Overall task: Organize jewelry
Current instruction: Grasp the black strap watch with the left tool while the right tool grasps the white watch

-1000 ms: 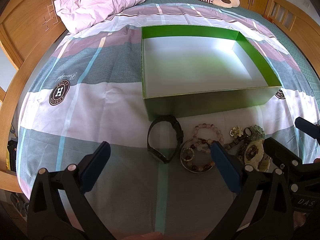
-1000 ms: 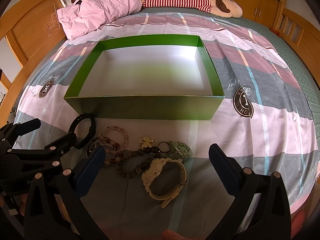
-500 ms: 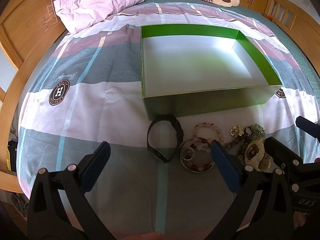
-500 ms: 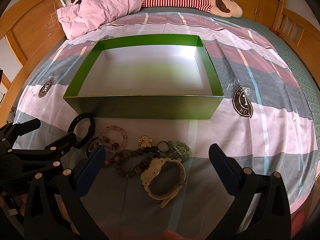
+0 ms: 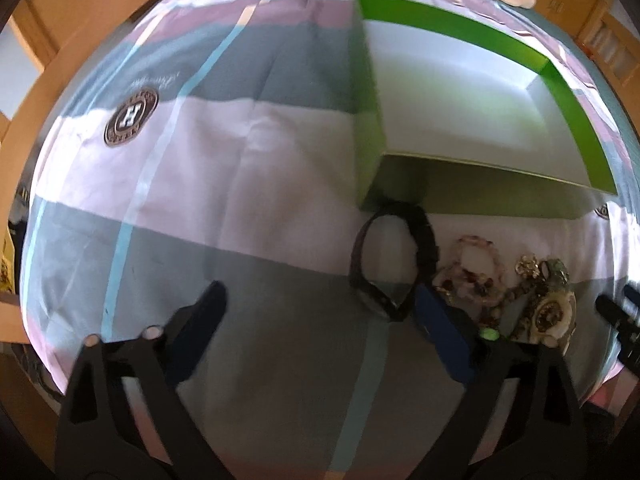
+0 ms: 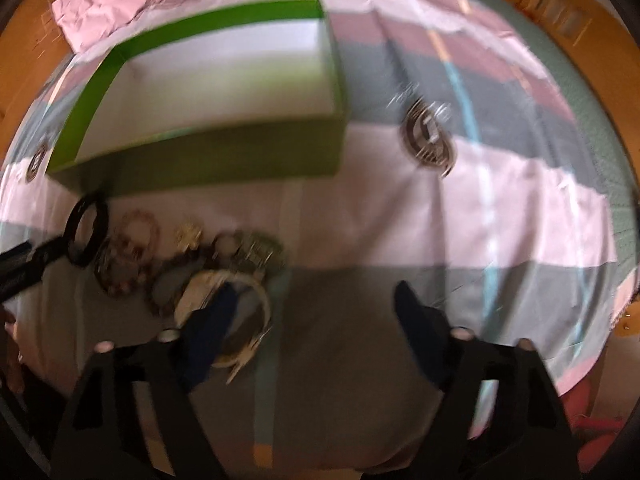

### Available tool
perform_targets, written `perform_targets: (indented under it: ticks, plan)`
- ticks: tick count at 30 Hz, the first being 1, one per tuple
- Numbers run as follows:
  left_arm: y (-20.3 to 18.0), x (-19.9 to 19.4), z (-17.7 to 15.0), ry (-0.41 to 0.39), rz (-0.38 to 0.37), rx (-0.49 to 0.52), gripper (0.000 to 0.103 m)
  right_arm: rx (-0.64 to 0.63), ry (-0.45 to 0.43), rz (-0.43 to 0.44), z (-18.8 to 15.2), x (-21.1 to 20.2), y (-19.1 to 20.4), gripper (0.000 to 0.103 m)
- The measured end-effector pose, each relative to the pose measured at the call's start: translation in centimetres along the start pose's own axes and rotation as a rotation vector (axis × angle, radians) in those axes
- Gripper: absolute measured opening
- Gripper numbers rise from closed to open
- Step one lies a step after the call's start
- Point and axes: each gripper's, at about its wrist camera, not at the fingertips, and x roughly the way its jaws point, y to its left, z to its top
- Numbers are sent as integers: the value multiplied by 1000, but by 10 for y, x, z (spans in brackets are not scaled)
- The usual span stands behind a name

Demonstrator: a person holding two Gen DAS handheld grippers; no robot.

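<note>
On the bed's striped pink, grey and white cover (image 5: 248,168), a small heap of jewelry lies just in front of the near wall of the open green cardboard box with a white inside (image 5: 456,92), which holds nothing. The black loop-shaped wristband (image 5: 394,258) touches the box's corner; it looks light and springy, best pinched across one side of the loop. Beside it the pale pink beaded bracelet (image 5: 476,268) and the darker bead strands are limp and will slide and tangle, so they should be taken by a bunched section. The cream-coloured wristwatch with a chunky strap (image 6: 236,312) looks stiffer and heavier; its strap gives the firmest hold. The left gripper (image 5: 320,320) hangs with jaws spread wide and empty near the wristband; the right gripper (image 6: 316,312) is likewise spread and empty, one finger over the watch. A round dark emblem with an "H" (image 5: 131,117) is printed on the cover; its ring of lettering is too blurred to read.
</note>
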Motion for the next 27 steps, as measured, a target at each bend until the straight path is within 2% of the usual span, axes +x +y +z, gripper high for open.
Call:
perform_targets:
  ticks: [2,5,7,8,9,12,14,15,17,18,19,20,22,27]
  plan:
    - [3,4,1,17,-28,-19,77,-26,26,16,-4,6,6,69]
    - [6,14,2,39,-48,-41,76,-55,39,14,-5,11,17,68]
    - [4,20,2,60,-61,-40,76,-70,50,8,-7,16,23,55]
    - [3,23,2,66,-65,-35,76,-78,64,-1,-9,21,25,52]
    - [2,25,2,68,-63,-30,76,-80,75,-7,-9,23,26,49]
    - [4,32,3,75,-27,-20,76,-69,108,-9,-12,33,27,49]
    - [4,32,2,67,-19,-17,74,-74,112,-11,-13,36,28,42]
    - [4,32,2,62,-14,-17,71,-74,113,-1,-14,37,28,36]
    - [4,28,1,43,-10,-12,54,-68,108,37,-15,37,27,27]
    - [4,27,-1,39,-14,-11,50,-69,107,48,-16,36,27,19]
    - [5,25,-1,37,-19,-9,40,-69,104,63,-16,36,28,15]
    - [6,24,-2,36,-25,-7,29,-71,100,61,-16,35,28,15]
    - [9,20,-4,37,-60,-13,14,-84,79,48,-18,30,34,13]
    - [16,11,-6,33,-89,-14,9,-67,37,51,-11,15,33,12]
